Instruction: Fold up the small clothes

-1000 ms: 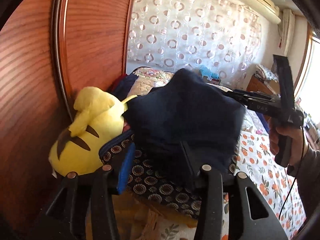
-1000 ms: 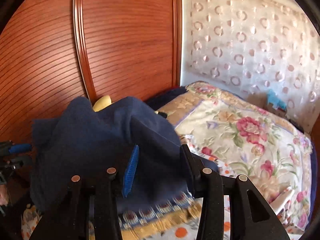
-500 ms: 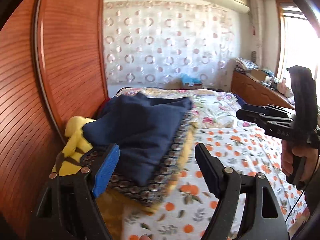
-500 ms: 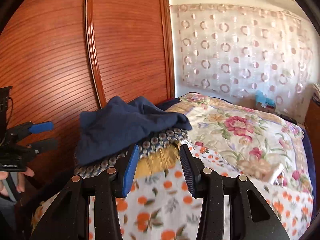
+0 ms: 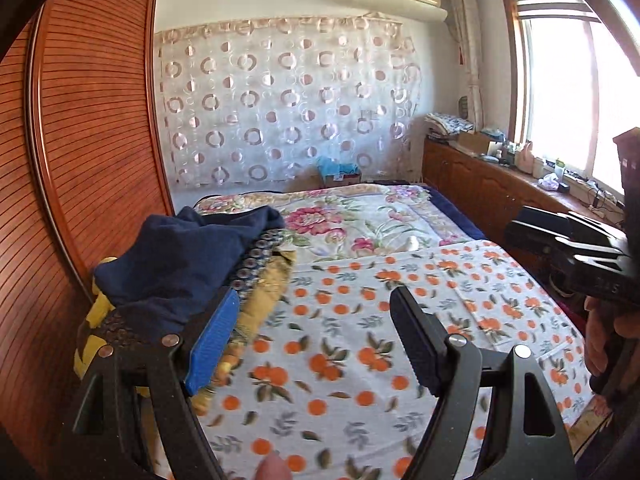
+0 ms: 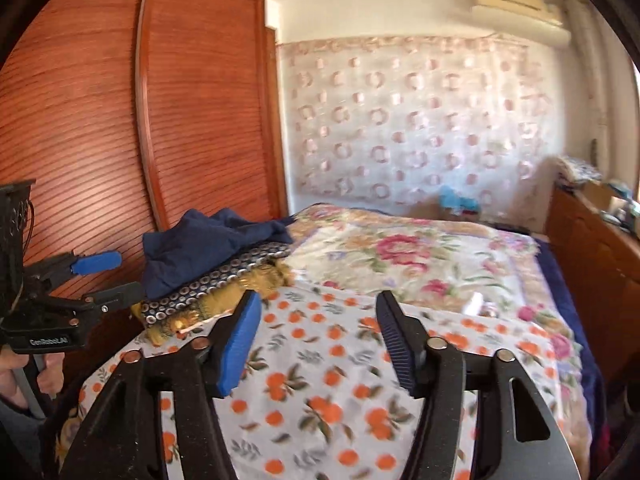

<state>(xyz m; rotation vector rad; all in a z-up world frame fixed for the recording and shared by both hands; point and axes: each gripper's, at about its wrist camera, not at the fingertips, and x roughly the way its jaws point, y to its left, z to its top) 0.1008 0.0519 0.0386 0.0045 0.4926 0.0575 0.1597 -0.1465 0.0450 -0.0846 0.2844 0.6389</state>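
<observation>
Item: navy garment (image 5: 188, 256), folded, at left of centre in both views, topping a stack of patterned folded cloths (image 6: 216, 280) against the wooden wardrobe (image 5: 92, 140), probably placed there to keep the orange-print sheet (image 5: 360, 344) free for folding. Left gripper (image 5: 316, 340): released, jaws wide, nothing between them. Right gripper (image 6: 318, 340): jaws opening, likewise empty, over the sheet.
</observation>
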